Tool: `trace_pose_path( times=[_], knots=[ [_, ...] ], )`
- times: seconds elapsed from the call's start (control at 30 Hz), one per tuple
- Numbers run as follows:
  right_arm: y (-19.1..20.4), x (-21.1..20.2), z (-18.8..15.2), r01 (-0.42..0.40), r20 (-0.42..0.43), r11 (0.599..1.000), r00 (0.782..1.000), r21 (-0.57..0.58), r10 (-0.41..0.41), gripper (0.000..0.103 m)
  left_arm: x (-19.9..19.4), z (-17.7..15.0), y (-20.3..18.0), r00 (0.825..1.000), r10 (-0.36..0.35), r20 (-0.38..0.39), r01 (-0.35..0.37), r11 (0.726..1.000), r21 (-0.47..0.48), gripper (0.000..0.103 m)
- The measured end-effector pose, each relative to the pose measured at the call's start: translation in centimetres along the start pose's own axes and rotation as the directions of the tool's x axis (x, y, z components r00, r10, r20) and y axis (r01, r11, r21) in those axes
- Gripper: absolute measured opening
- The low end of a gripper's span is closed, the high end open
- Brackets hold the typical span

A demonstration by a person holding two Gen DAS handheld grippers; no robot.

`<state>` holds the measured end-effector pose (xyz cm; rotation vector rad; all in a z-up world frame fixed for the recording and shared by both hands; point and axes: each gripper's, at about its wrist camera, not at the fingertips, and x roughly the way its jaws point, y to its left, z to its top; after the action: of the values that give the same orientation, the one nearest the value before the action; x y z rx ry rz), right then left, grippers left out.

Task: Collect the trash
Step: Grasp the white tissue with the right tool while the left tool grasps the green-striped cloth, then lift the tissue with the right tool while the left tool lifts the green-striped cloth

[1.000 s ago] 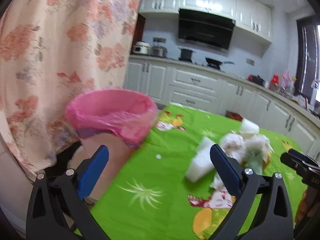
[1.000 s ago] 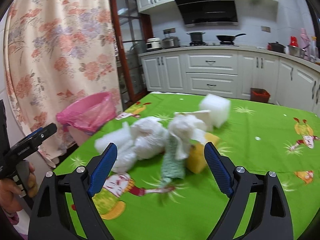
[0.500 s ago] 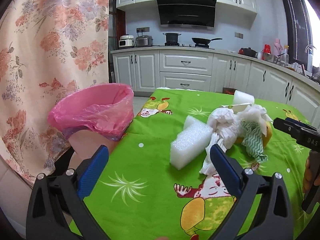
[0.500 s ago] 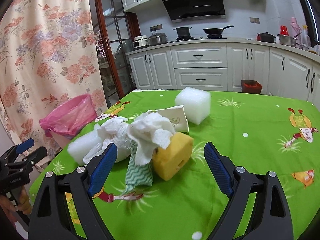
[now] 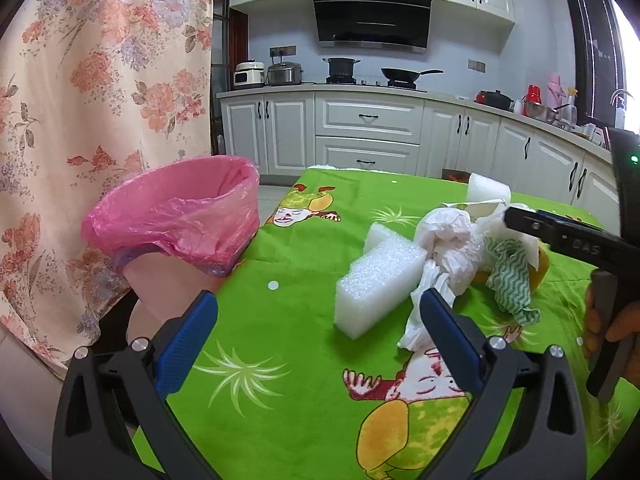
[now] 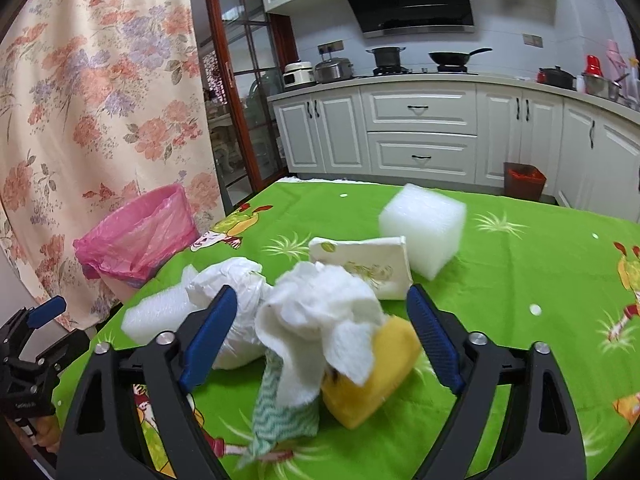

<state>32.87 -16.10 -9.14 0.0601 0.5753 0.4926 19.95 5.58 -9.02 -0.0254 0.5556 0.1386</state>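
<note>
While its blue jaws are closing, the right hand-held gripper [image 6: 322,316] has a heap of trash between them, and the pads do not press on anything yet. A white paper towel [image 6: 320,316] sits in the middle of the gap. A green and white wavy cloth [image 6: 280,412] hangs down under the towel. A yellow sponge [image 6: 372,376] lies just right of the cloth, touching the towel. A crumpled white plastic bag [image 6: 232,288] is partly behind the left jaw. Left of the bag lies a long white foam block [image 6: 156,314]. Behind the heap is a flat white packet with a drawing [image 6: 368,264], and farther back stands a white foam cube [image 6: 424,224]. All of it rests on the table [image 6: 520,280], which has a bright green cloth with cartoon pictures.

The left hand-held gripper [image 5: 318,330] is open wide with nothing between its jaws. It hangs over the near left part of the table. The long foam block lies just ahead of it. Far to the left, off the table edge, stands a bin with a pink bag [image 5: 176,220]. Behind the bin hangs a flowered curtain [image 5: 80,80]. White kitchen cabinets [image 5: 368,124] line the far wall.
</note>
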Motion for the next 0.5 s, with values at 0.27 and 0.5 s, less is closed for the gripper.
trace_pose_path(
  times=[0.27,0.5],
  knots=[
    [0.6,0.0,-0.7,-0.032,-0.005,0.999,0.999,-0.036,0.032,0.033,-0.3,-0.1,-0.9,1.000,-0.016,-0.002,0.016,1.000,0.005,0.098],
    [0.1,-5.2,-0.9,-0.037,0.109,0.999,0.993,-0.007,0.038,0.030,-0.8,0.2,-3.2,0.999,-0.043,0.012,0.042,0.998,0.045,0.098]
  ],
)
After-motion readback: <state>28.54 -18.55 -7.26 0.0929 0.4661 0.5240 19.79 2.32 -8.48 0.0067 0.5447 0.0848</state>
